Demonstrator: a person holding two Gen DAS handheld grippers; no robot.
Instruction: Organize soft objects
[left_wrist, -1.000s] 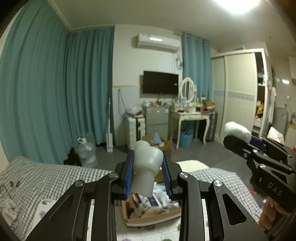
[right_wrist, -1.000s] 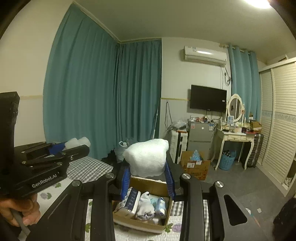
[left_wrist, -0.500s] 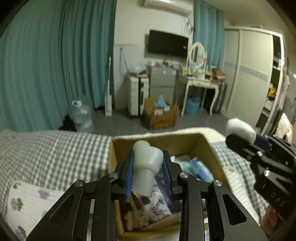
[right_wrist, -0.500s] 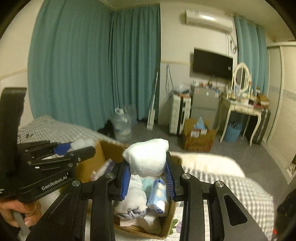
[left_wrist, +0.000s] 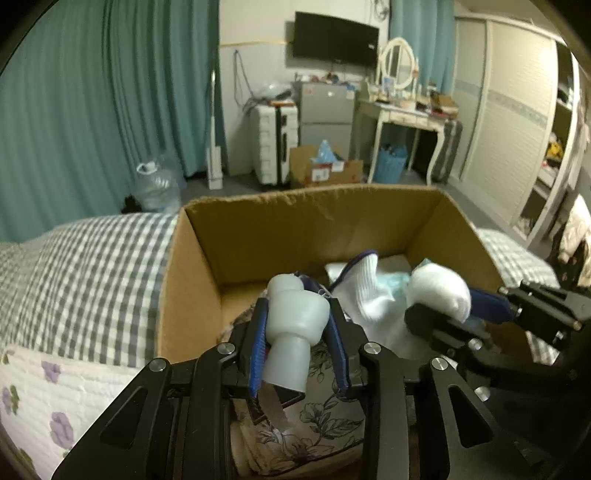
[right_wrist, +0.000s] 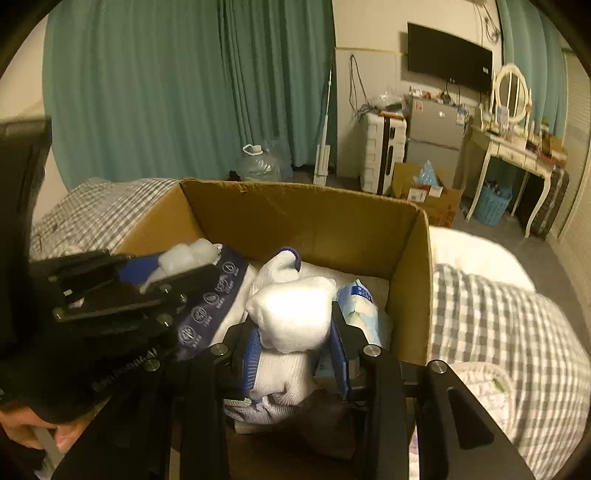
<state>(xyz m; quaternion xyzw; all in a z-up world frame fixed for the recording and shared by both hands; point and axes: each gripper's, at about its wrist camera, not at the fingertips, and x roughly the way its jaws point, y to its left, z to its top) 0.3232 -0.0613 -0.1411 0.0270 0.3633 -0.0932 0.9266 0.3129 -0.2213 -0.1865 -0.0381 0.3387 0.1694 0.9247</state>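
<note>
An open cardboard box (left_wrist: 314, 229) (right_wrist: 306, 225) stands on the bed, holding a white sock (left_wrist: 365, 280), a floral cloth (left_wrist: 317, 413) and a tissue pack (right_wrist: 360, 306). My left gripper (left_wrist: 298, 301) hangs over the box's near left part. Its jaws are opening, though the blue pads still touch the smooth white foam piece (left_wrist: 295, 321) between them. My right gripper (right_wrist: 293, 314) is shut on a fluffy white wad (right_wrist: 291, 310) above the box's middle. Each gripper shows in the other's view: the right gripper (left_wrist: 443, 299) at the right, the left gripper (right_wrist: 184, 258) at the left.
Grey checked bedding (left_wrist: 92, 266) (right_wrist: 498, 314) lies on both sides of the box, with a flowered white quilt (left_wrist: 44, 398) near the front left. A person's hand (right_wrist: 22, 432) grips the left handle. Beyond the bed stand a water jug (left_wrist: 157, 184), a suitcase and a dressing table (left_wrist: 402, 114).
Both grippers have sunk and tipped forward, from high over the bed down into the mouth of the box. Each still carries its white piece.
</note>
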